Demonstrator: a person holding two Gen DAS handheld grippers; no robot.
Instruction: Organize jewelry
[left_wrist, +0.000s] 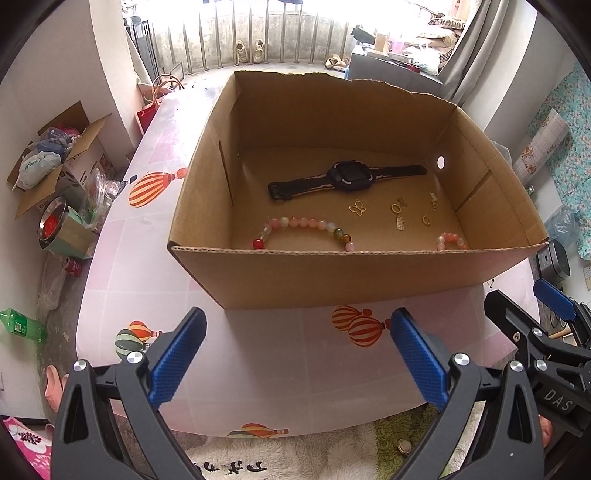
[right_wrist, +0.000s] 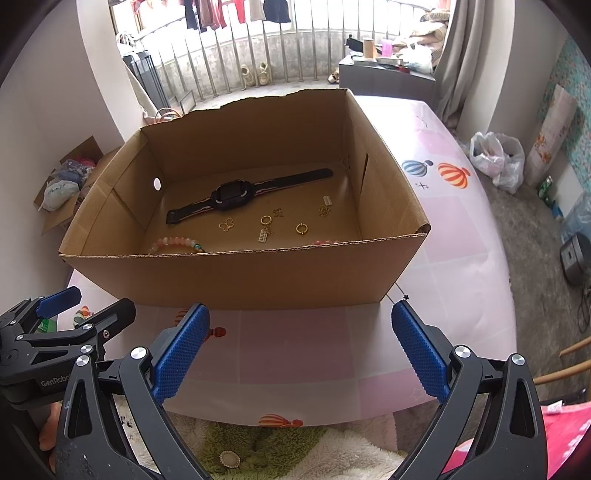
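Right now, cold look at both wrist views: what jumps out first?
The open cardboard box fills mid-frame on the balloon-print table. On its floor a black smartwatch lies flat toward the back, small gold pieces are scattered in front of it, and a pink beaded bracelet sits against the near wall. Both hand-held grippers, left and right, are open and short of the box.
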